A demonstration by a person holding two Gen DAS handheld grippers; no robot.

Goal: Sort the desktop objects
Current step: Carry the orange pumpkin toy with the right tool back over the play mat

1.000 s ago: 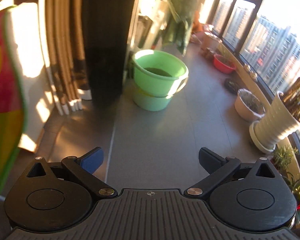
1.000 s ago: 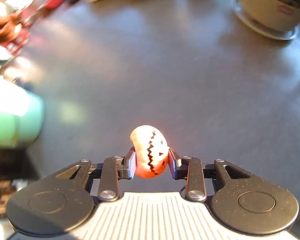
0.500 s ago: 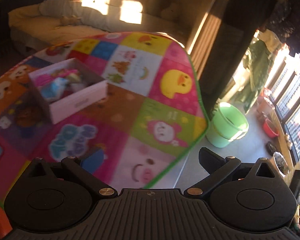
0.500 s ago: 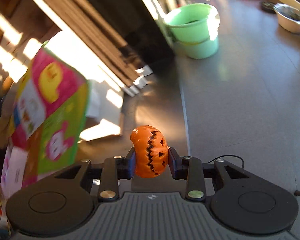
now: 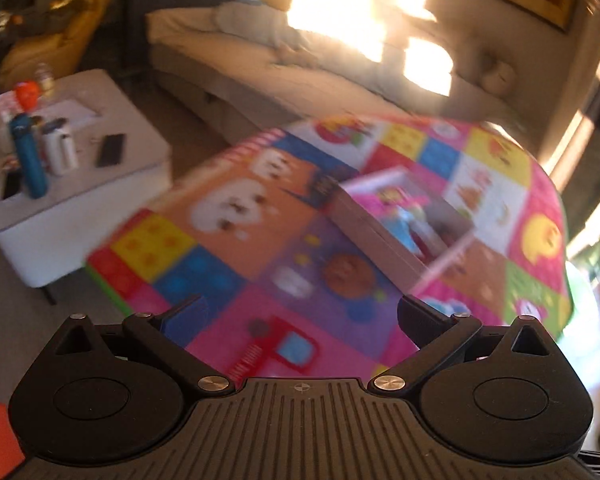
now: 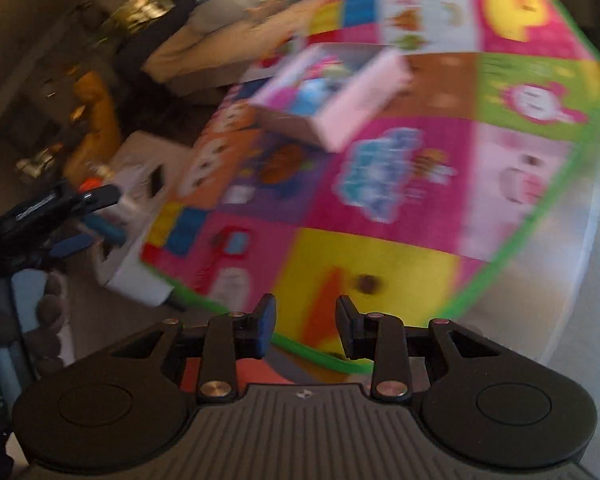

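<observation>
The left fingers [image 5: 180, 320] are seen spread wide, with nothing caught between them. The right fingers [image 6: 266, 324] are held a narrow gap apart, and nothing is gripped there either; only the blurred surface below is seen through the gap.

Under both pairs of fingers a bright patchwork mat [image 5: 220, 240], edged in green, is spread over the bench. Cartoon animals are printed in its coloured squares.

Well ahead of the left fingers and a little to their right, an open pale box [image 5: 376, 240] is set on the mat. Pink and blue toys [image 5: 404, 216] are packed inside, too blurred to be told apart. From the right wrist the same box [image 6: 360, 104] is seen straight ahead of the right fingers and well apart from them.

Further out, to the left of the left fingers, a low white table [image 5: 80, 216] is seen beside the bench. A blue bottle [image 5: 30, 156], a white bottle [image 5: 60, 152] and a dark phone [image 5: 110, 150] are set on it. Beyond everything, a pale sofa [image 5: 260, 68] is lit by patches of strong sunlight.
</observation>
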